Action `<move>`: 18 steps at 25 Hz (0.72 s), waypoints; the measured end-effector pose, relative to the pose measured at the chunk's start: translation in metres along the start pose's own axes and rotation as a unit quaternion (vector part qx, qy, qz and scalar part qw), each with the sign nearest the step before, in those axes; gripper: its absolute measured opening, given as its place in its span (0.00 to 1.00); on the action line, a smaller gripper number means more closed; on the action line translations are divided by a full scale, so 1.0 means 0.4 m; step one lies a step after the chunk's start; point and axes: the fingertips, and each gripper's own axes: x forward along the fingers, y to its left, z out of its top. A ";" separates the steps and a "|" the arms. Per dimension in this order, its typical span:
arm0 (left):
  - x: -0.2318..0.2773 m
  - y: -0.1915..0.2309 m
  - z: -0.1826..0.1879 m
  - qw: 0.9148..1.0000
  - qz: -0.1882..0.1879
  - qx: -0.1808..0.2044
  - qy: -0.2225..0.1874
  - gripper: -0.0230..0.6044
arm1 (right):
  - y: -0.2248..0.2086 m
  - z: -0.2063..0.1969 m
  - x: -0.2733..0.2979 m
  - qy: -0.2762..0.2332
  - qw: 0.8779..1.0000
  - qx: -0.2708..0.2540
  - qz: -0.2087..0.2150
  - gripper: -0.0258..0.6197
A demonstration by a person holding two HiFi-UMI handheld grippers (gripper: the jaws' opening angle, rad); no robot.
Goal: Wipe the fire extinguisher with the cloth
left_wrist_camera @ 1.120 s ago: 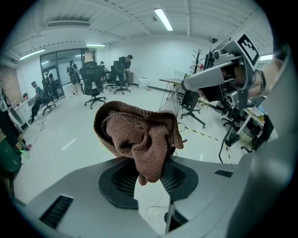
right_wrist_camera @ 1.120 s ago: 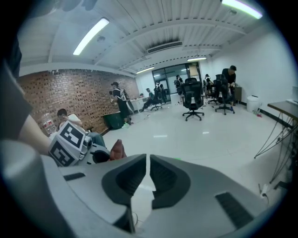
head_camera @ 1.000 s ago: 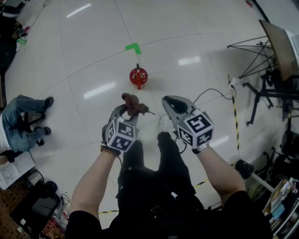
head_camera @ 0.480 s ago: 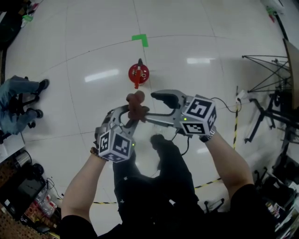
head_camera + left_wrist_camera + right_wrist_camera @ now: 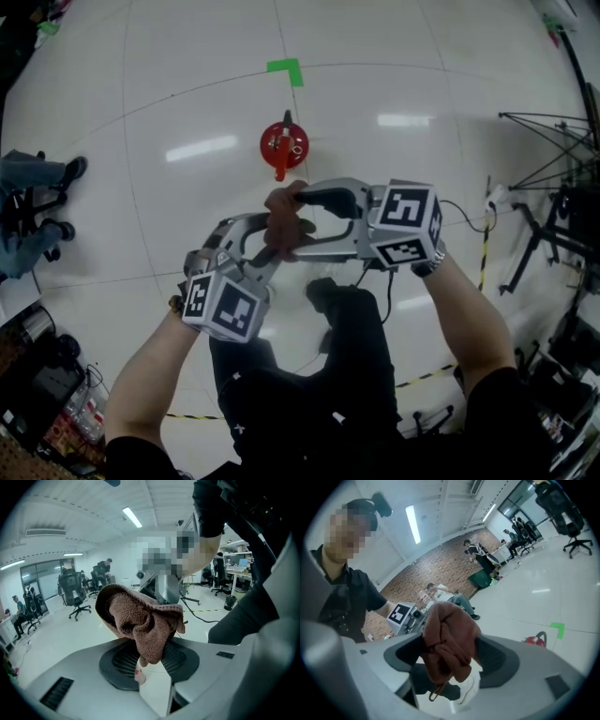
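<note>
Right gripper [image 5: 296, 225] has swung across to the left gripper [image 5: 265, 248], its jaws just opened wide around the cloth [image 5: 284, 214].
Left gripper pinches the cloth; fire extinguisher [image 5: 283, 145] stands apart.

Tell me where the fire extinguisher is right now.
In the head view the fire extinguisher stands on the floor, upper centre, between the green tape mark and the cloth.

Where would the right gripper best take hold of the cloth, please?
Grip the bunched wad of cloth standing clear beyond the left gripper's shut jaws, coming in from the right, opposite them. The right gripper's jaws have just been opening and already straddle that wad.
</note>
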 end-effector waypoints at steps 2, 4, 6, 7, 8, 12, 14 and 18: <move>0.014 -0.002 -0.020 1.000 -0.007 0.018 -0.014 0.21 | -0.017 -0.024 0.020 0.007 1.000 -0.007 0.017 0.65; 0.027 -0.001 -0.040 0.999 -0.008 0.037 -0.024 0.21 | -0.039 -0.045 0.038 0.012 0.999 -0.015 0.026 0.65; 0.039 0.000 -0.057 0.998 -0.003 0.056 -0.032 0.21 | -0.059 -0.067 0.056 0.018 0.999 -0.020 0.033 0.65; 0.047 0.000 -0.065 0.997 -0.001 0.065 -0.036 0.21 | -0.067 -0.079 0.064 0.022 0.999 -0.024 0.038 0.65; 0.055 0.000 -0.072 0.997 0.001 0.073 -0.039 0.21 | -0.073 -0.088 0.072 0.025 0.998 -0.030 0.044 0.63; 0.078 0.005 -0.093 0.994 0.012 0.094 -0.053 0.21 | -0.097 -0.105 0.087 0.014 0.997 -0.052 0.061 0.48; 0.084 0.012 -0.104 0.993 0.020 0.101 -0.058 0.21 | -0.109 -0.105 0.084 0.000 0.996 -0.058 0.062 0.42; 0.081 0.049 -0.148 0.993 0.043 0.090 -0.055 0.28 | -0.142 -0.091 0.064 -0.034 0.995 -0.085 0.033 0.18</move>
